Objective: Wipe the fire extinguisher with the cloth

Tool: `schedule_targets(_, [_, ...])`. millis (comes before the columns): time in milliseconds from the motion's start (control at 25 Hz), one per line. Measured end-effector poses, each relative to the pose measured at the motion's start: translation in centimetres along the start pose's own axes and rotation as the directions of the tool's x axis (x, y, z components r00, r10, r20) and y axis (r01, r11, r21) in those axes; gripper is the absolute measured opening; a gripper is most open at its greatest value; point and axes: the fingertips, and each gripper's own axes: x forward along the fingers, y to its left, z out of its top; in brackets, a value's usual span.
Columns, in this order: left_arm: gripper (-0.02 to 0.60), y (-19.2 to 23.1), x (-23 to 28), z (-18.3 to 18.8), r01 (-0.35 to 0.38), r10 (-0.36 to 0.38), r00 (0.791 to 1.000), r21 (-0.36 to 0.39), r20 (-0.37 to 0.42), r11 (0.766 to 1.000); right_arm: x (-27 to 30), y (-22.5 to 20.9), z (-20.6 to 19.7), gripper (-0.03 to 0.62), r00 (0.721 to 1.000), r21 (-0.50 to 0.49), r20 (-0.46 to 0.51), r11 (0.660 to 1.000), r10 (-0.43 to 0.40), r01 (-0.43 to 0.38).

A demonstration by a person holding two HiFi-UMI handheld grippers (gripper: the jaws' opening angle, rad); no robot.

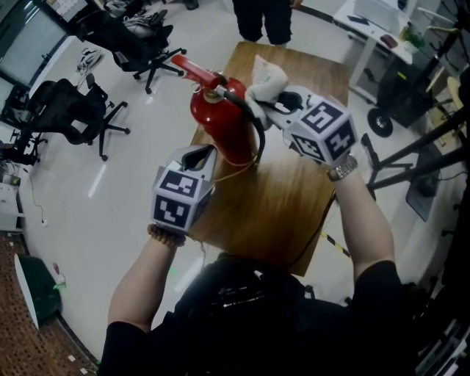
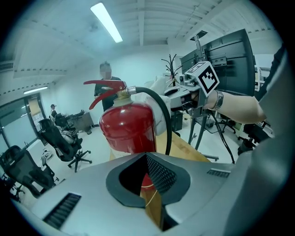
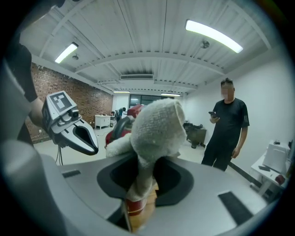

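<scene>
Saw little of the fire extinguisher [image 1: 224, 125] past the cloth [image 1: 270, 75] in the right gripper view; lost the bystander [image 1: 263, 18] above the waist at the head view's edge. Counted one extinguisher, upright on the table [image 1: 294, 191], one cloth, two office chairs [image 1: 73, 110]; found the right gripper [image 1: 266, 101] clenched on the cloth at its top, the left gripper [image 1: 198, 156] closed empty beside its base.

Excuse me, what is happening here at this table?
A person is wiping a fire extinguisher that stands on a table. The right gripper is shut on a cloth and holds it against the extinguisher's top, by the hose. The left gripper is shut and empty, low beside the red body.
</scene>
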Motion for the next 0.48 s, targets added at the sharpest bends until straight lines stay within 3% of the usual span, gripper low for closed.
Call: schedule_targets(480, [0.0,-0.8,2.1,-1.3,0.018,-0.019,0.999,-0.016,-0.046,1.0,3.1,-0.1,-7.1,0.115,0.996,0.074,-0.082,0.997,0.044,-0.038])
